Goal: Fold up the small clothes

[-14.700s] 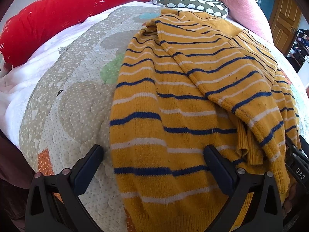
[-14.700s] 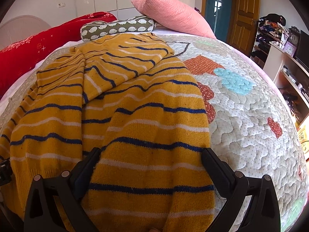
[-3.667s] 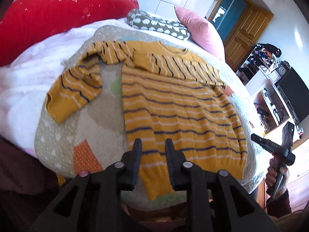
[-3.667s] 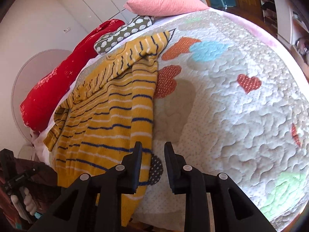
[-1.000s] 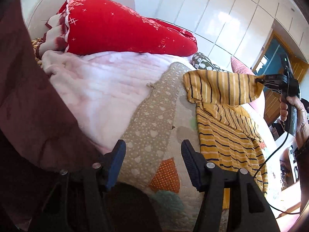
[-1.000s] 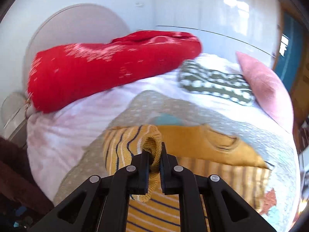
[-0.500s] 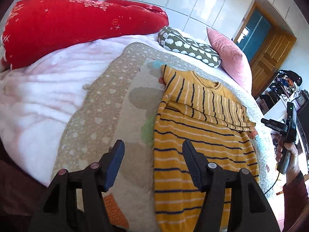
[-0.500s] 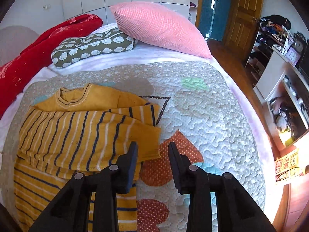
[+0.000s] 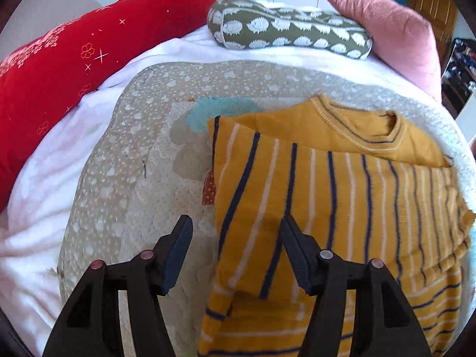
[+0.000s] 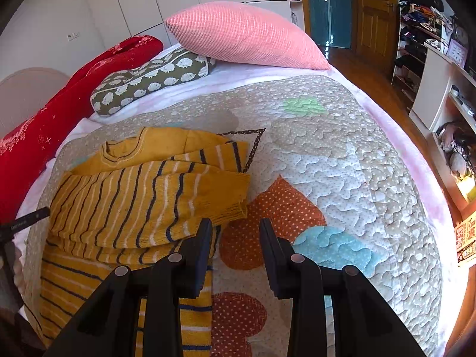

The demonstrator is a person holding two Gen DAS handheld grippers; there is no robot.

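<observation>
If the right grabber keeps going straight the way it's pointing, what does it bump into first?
Probably the quilt. The right gripper is open and aims at an orange heart patch just right of the yellow striped sweater's folded sleeve cuff. Depth is hard to judge, so it might graze the cuff.

mustard sweater (image 10: pixel 142 199) striped navy and white.

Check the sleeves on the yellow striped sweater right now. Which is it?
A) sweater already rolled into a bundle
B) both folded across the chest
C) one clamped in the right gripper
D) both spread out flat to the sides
B: both sleeves lie crossed over the chest of the sweater just below the collar, and the right gripper is open, holding nothing.
</observation>
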